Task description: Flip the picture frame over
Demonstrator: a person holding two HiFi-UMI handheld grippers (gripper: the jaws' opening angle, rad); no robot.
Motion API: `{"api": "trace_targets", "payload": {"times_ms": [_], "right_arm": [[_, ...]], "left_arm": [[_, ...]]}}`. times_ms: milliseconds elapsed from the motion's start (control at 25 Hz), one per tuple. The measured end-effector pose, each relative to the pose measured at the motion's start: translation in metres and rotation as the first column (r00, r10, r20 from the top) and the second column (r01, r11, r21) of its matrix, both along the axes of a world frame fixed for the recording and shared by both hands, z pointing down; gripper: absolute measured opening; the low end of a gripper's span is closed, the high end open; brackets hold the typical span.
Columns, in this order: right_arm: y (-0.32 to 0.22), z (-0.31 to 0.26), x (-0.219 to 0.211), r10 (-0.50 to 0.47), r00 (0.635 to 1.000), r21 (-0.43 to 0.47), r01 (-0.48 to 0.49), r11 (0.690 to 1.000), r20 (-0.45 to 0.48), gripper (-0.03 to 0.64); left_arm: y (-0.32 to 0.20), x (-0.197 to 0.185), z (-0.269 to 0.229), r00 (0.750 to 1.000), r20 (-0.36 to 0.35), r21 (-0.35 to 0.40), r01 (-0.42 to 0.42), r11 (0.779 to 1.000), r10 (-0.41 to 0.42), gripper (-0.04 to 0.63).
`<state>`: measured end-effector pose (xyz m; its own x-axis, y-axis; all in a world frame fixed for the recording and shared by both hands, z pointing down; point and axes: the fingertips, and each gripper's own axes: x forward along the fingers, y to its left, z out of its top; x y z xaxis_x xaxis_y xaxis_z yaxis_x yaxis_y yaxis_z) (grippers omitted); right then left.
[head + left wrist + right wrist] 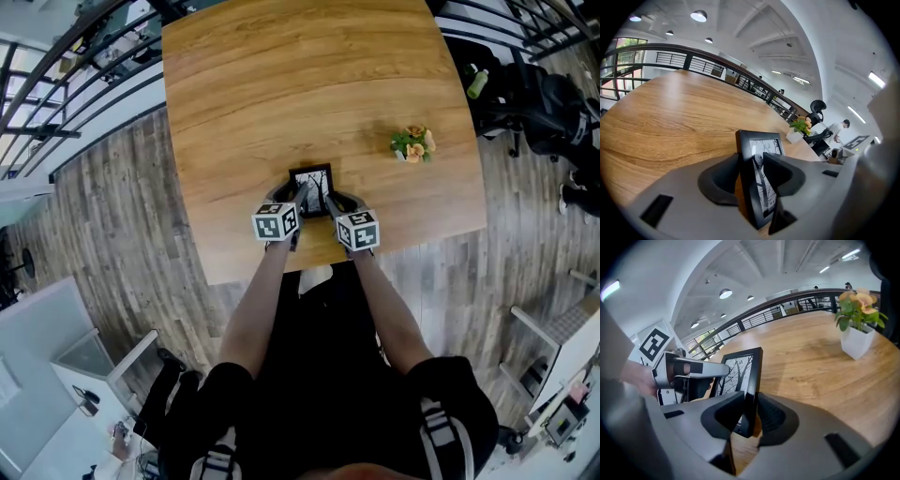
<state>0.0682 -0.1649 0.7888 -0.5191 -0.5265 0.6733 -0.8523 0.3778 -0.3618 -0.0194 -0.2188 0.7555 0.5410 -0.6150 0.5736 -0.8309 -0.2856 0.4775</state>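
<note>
Near the wooden table's [281, 84] front edge, left tool [757, 167] and right tool [750, 413] are pinching a black rectangular picture frame [311, 190] by opposite sides.

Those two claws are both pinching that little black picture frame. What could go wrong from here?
The left gripper and right gripper each pinch only a thin side edge of the small black rectangular picture frame, so it might slip or twist free during the flip. One left finger lies on the picture face and could scuff it. The frame is held near the wooden table's front edge; dropped, it might reach the grey floor.
</note>
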Motion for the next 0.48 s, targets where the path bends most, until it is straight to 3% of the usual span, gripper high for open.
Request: {"api": "trace_targets", "payload": {"times_ms": [480], "right_arm": [[-0.005,0.008,-0.006,-0.018,0.998,-0.01,0.017,1.0,-0.065,0.098]], "left_arm": [[-0.003,-0.009,0.02,0.999,0.008,-0.059,0.035,0.998,-0.035,0.173]]}}
